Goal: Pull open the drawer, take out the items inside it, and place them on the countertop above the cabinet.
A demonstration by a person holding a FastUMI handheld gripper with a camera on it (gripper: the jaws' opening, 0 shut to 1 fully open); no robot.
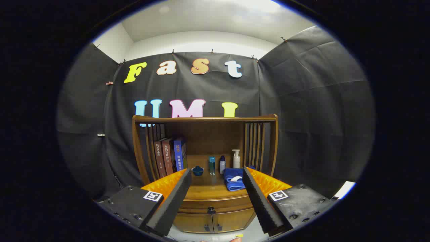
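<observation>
We've got the gripper (216, 198) spread wide, nothing in it. The drawer (215, 204) sits closed just ahead, between the fingers, under the countertop (208, 188) with the blue towel (234, 179).

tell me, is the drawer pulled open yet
No, the drawer sits flush in the cabinet, and the open gripper is short of it.

The gripper (216, 188) is hanging with fingers wide apart before the drawer (215, 203); nothing is blocking the way. Towel (234, 179) and bottles (221, 164) are crowding the countertop's (205, 188) right.
</observation>
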